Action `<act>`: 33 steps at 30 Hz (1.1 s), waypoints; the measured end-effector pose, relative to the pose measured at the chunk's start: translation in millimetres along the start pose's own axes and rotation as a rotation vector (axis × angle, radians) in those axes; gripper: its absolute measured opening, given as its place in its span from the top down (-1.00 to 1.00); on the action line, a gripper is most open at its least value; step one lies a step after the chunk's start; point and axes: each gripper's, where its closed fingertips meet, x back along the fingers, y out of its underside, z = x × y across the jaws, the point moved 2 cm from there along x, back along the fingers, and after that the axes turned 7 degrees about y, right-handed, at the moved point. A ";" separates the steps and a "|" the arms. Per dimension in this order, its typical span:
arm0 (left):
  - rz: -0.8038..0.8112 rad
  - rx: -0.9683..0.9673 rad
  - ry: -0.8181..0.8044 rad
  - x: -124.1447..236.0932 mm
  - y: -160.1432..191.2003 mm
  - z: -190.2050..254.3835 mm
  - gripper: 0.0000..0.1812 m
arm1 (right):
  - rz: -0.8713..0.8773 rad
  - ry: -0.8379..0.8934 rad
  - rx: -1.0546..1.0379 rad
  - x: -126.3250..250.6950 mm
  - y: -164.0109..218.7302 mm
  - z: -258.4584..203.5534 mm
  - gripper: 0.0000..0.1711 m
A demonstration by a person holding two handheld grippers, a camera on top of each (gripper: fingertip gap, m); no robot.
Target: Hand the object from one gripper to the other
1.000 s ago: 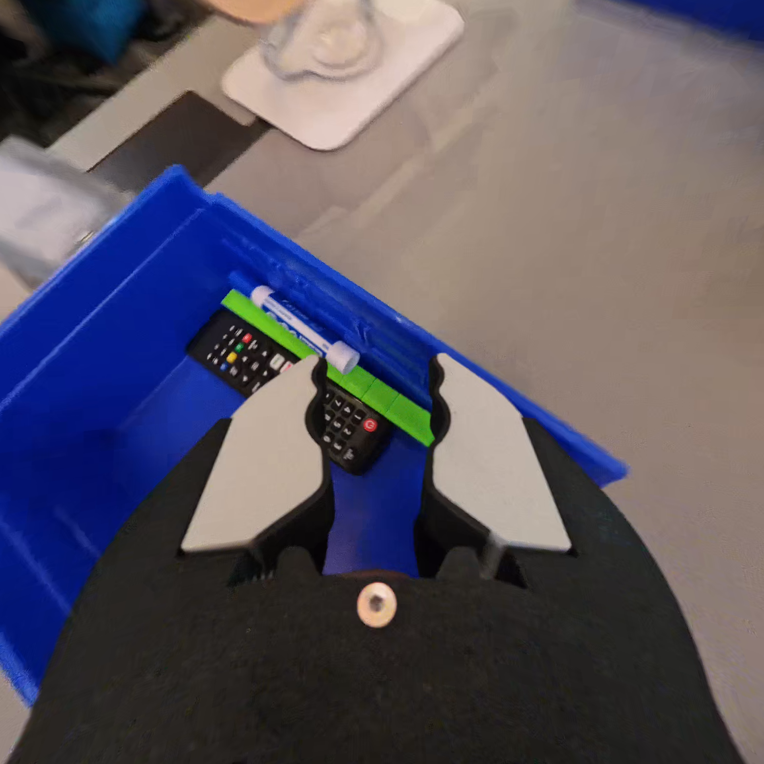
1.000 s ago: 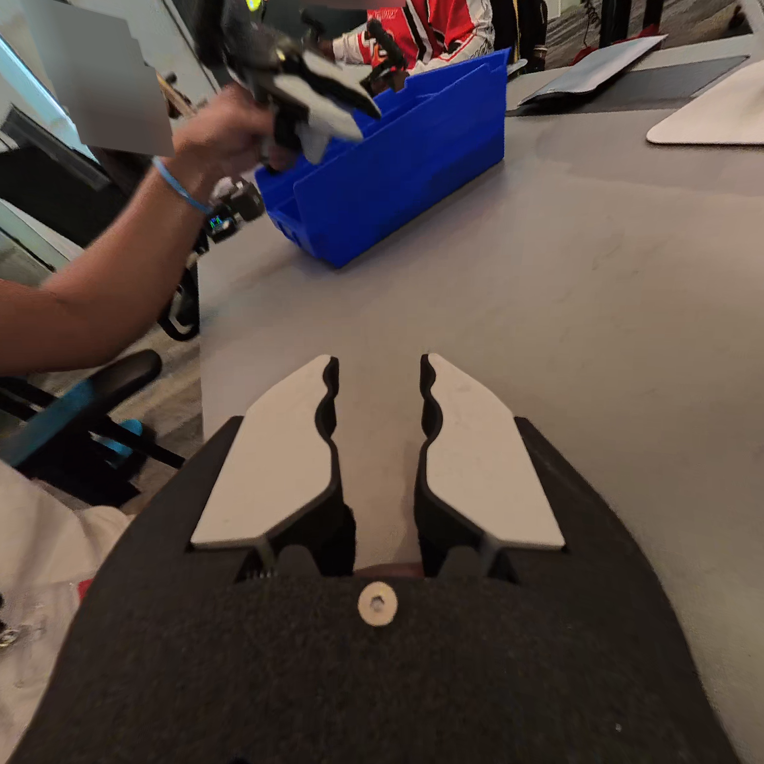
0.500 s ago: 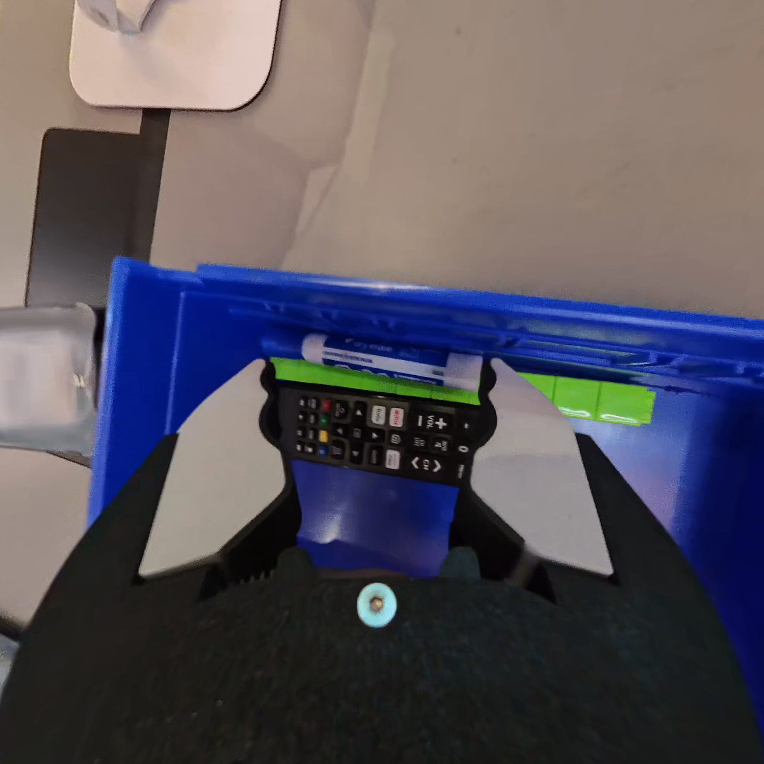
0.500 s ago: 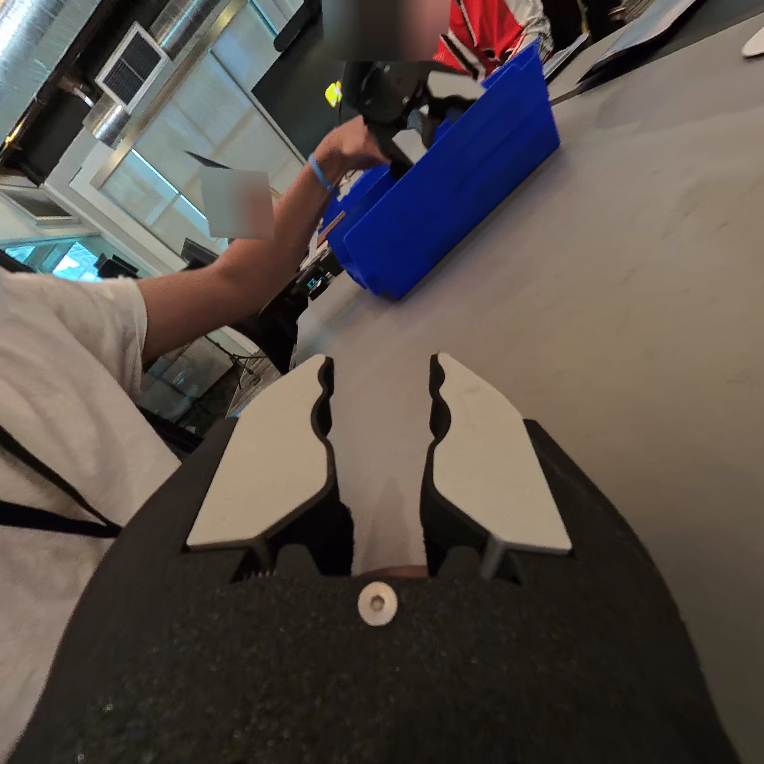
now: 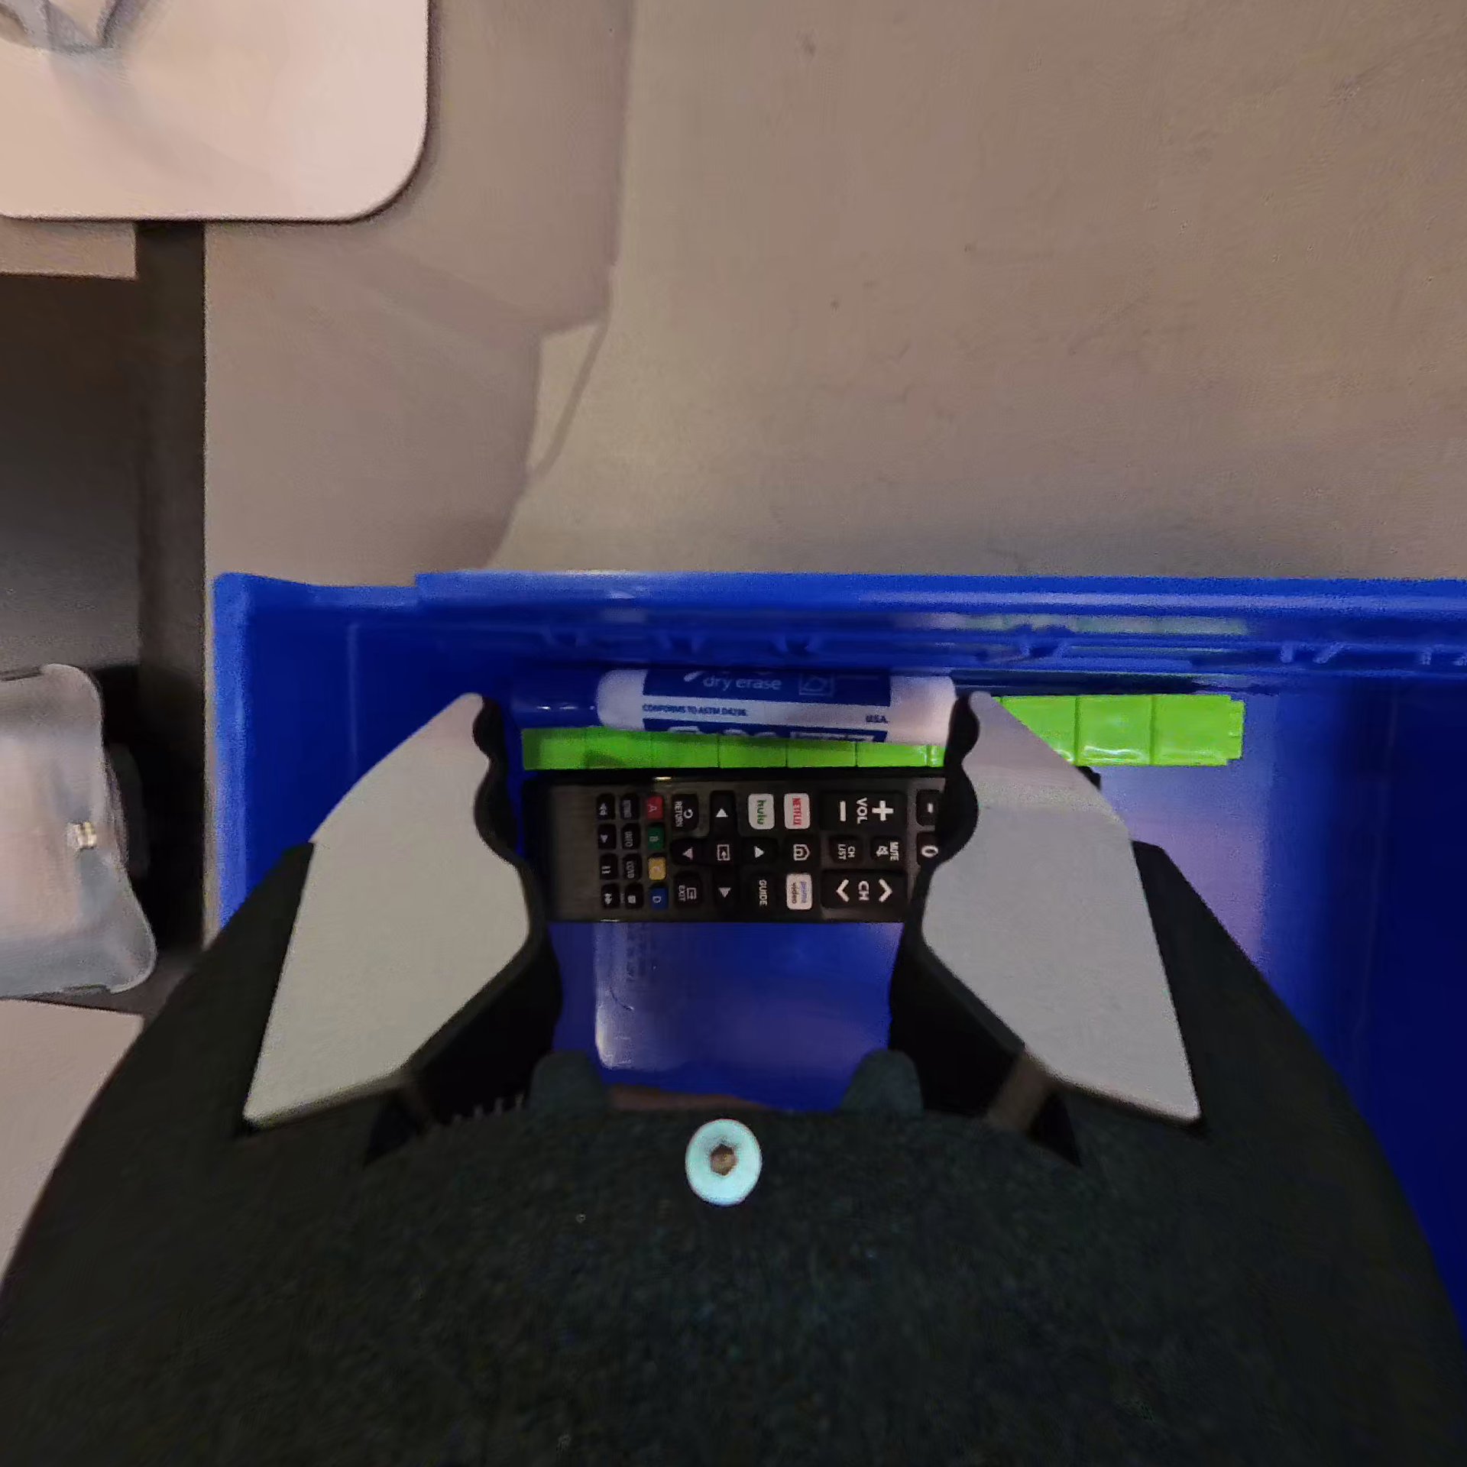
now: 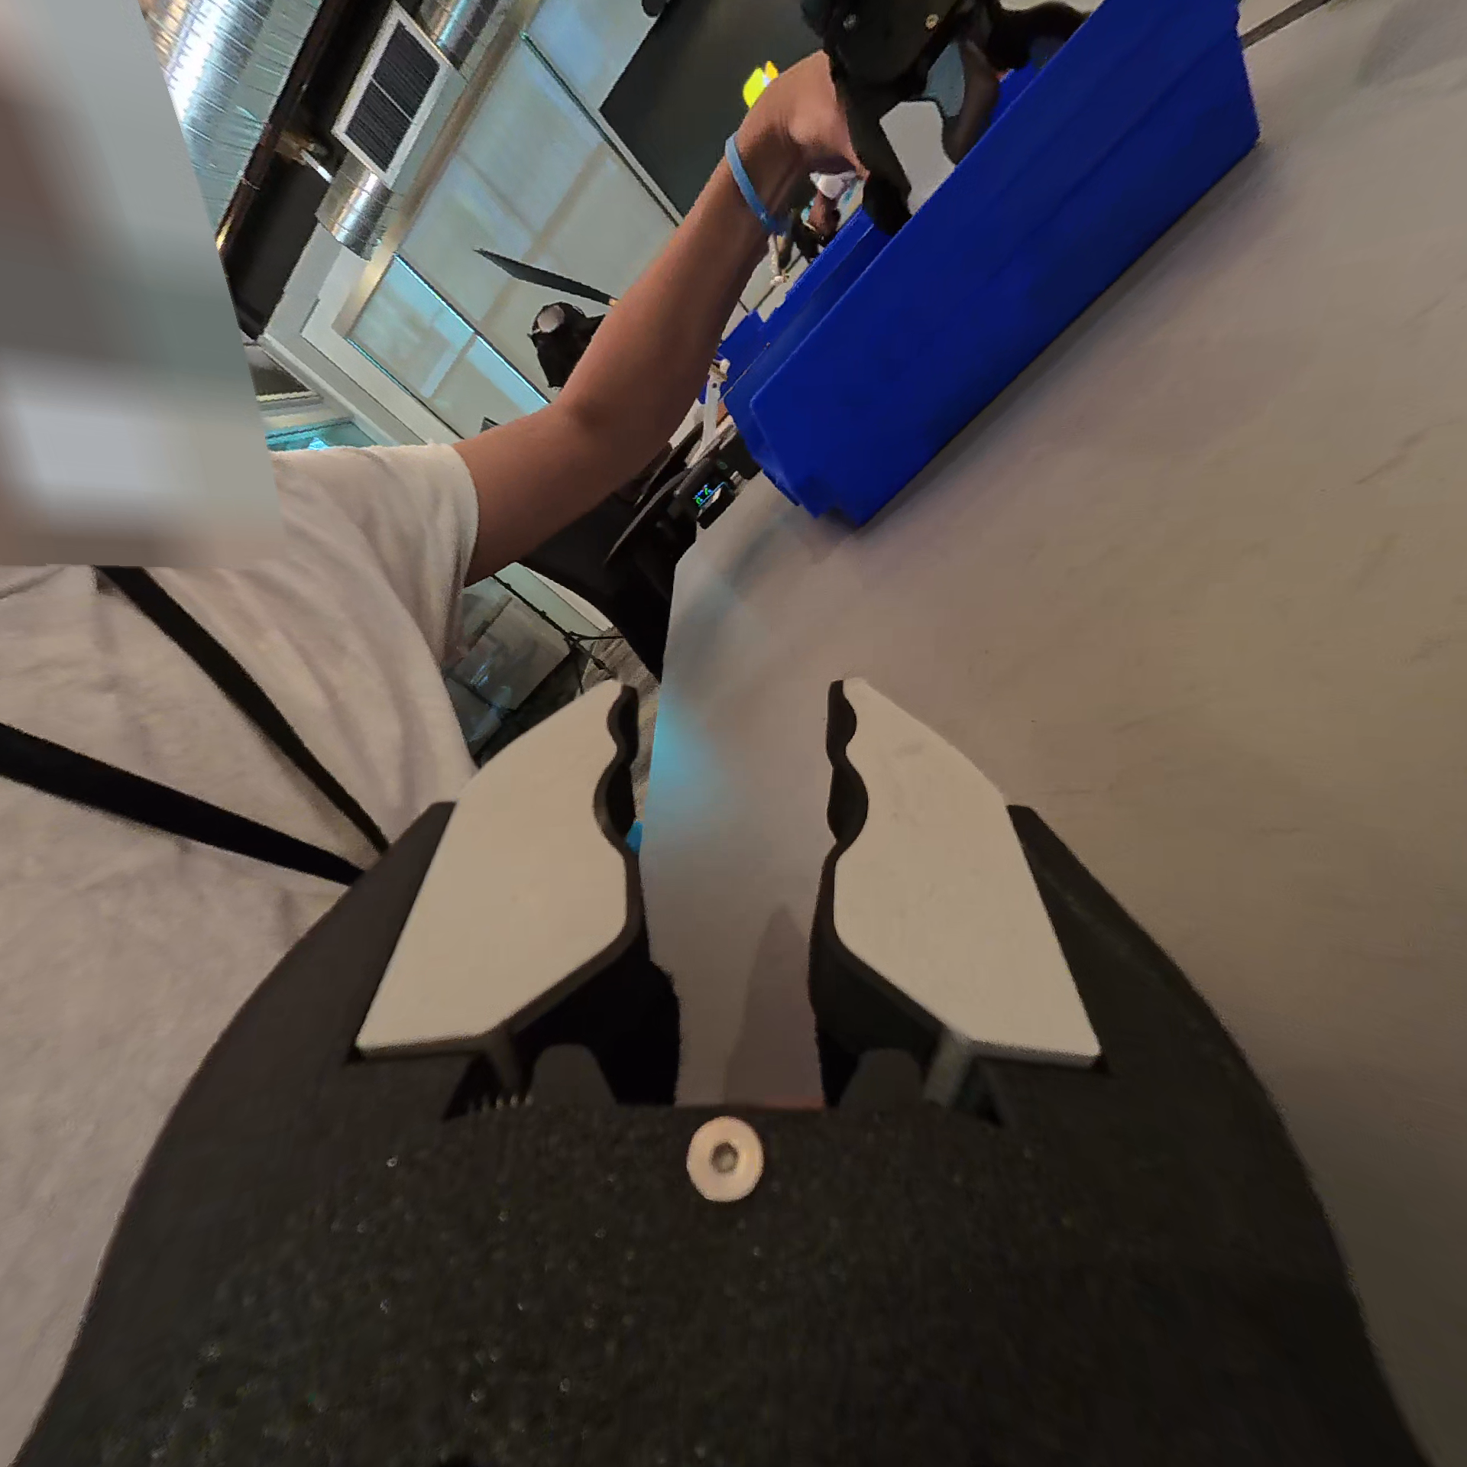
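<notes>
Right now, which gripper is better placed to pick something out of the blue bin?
Left. The left gripper hangs open inside the bin, straddling the remote; the right gripper, open and empty, is over bare table.

Glossy blue plastic bin point(image 5: 302, 714), matt black plastic remote point(image 5: 746, 853), smooth grey tabletop point(image 5: 992, 317), white cloth sleeve point(image 6: 373, 516)

A blue bin point(image 5: 302, 714) sits on a grey table point(image 5: 952, 317). Inside, a white marker point(image 5: 762, 698) lies along the far wall, touching a green block strip point(image 5: 1111, 730) just in front of it. Beyond the bin's left end lie a white pad point(image 5: 198, 103), a dark mat point(image 5: 95, 476) and a clear pouch point(image 5: 55, 833).
</notes>
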 end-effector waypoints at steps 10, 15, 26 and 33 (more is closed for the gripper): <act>-0.097 -0.064 -0.007 -7.6 11.5 -4.4 -0.22 | 0.024 -0.047 -0.047 3.4 -4.1 0.1 0.49; -0.108 -0.038 0.035 -17.3 18.0 -9.5 -0.31 | 0.038 -0.042 -0.039 4.0 -5.0 0.0 0.50; -0.074 -0.037 0.089 -36.1 19.8 1.0 -0.53 | 0.036 -0.103 -0.062 -3.7 -5.9 -4.3 0.51; -0.021 -0.081 0.156 -27.5 17.2 13.2 0.25 | 0.066 -0.124 -0.104 0.2 -10.2 -2.4 0.50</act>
